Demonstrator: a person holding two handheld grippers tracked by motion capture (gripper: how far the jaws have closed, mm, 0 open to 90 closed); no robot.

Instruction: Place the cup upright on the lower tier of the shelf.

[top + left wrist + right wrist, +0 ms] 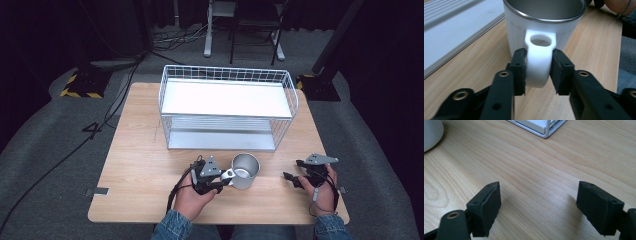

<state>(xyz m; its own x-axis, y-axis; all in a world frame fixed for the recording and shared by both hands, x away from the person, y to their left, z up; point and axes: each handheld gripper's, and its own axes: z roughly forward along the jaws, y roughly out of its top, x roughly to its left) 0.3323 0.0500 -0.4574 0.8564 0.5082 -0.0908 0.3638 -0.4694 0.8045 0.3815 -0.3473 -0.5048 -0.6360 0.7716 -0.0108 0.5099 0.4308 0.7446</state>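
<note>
Wire rack (227,107) sits centre-table; just in front of it stands the mug (245,170), rigid and probably light (smooth walls, likely slippery). Left gripper (539,68) is clamped on its handle (537,60), the surest hold. Right gripper (537,207), beside the mug, gapes empty.

Denim sleeves (172,227), black left gripper (538,72) with brass-ringed screw holes, grey three-cornered plates, black cables, right gripper (537,205) with black pads

Mug (544,22): smooth glossy white body, brushed metal rim and inside. My fingers (519,72): matt black plastic, brass rivets. Worktop (536,170): pale wood grain, satin. Basket (227,75): white coated wire.
</note>
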